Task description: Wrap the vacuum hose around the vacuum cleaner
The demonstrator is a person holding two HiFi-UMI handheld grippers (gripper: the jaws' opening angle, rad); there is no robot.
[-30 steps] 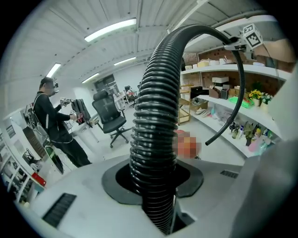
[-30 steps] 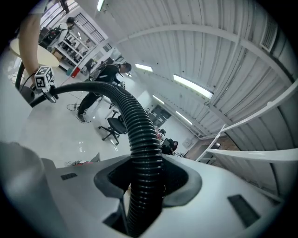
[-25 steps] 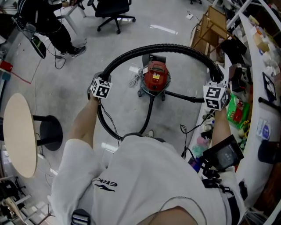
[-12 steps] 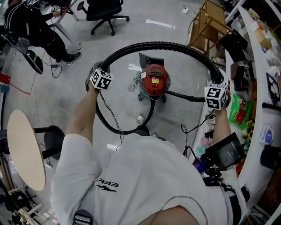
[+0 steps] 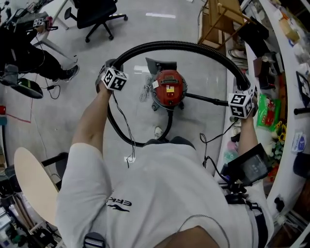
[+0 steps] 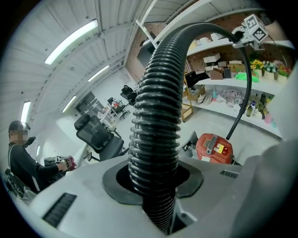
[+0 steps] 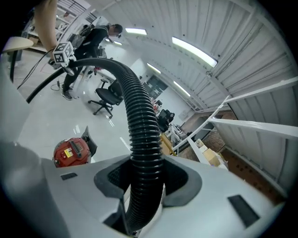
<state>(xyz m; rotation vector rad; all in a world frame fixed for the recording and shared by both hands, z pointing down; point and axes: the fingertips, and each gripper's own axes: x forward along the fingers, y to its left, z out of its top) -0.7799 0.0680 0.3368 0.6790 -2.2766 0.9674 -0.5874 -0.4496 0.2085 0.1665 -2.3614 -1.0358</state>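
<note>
The vacuum hose (image 5: 179,45), black and ribbed, forms a wide arch over the far side of the red vacuum cleaner (image 5: 168,88), which stands on the pale floor (image 5: 63,111) just ahead of the person. At the left, the hose curves back toward the person and then in to the near side of the cleaner. The left gripper (image 5: 110,75) is clamped on the arch's left end, with the hose seated between its dark pads. The right gripper (image 5: 241,94) is clamped likewise on the arch's right end. A thin black tube (image 5: 206,99) runs from beside the right gripper to the cleaner. A black office chair (image 5: 94,12) stands far left, near a seated person (image 5: 24,53). A round table (image 5: 34,181) lies near left, and cluttered white shelving (image 5: 286,72) lines the right.
</note>
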